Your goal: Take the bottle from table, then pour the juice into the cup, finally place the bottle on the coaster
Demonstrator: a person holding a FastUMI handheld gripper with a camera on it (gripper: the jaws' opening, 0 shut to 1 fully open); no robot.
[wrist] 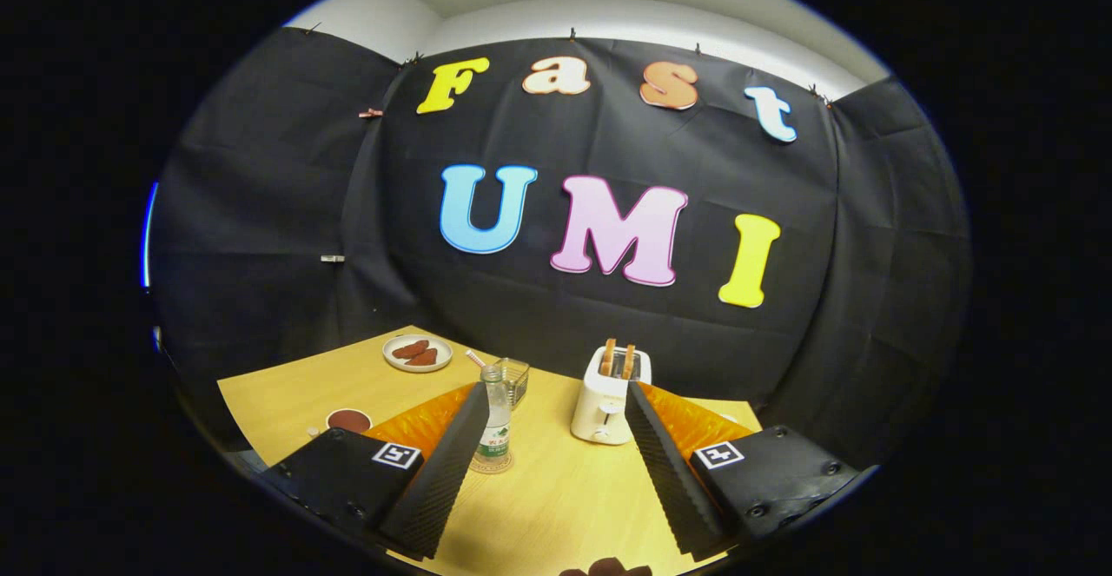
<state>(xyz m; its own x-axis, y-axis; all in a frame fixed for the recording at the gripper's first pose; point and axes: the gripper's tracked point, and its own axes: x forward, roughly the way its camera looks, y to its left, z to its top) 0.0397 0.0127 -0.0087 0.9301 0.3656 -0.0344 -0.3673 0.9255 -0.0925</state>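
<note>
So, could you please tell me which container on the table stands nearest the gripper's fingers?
The clear bottle, upright beside one open finger; the glass stands behind it.

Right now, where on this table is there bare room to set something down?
The widest bare wood lies between the open gripper fingers, from bottle to toaster. Another patch sits between plate and the dark cup. It is crowded around the bottle, where a glass stands just behind.

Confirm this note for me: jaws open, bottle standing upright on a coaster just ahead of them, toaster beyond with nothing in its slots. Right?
One error. The gripper view shows the toaster with two slices of toast standing up out of its slots. The rest holds: the gripper has its jaws open, and the bottle stands upright on the coaster just ahead of them.
</note>
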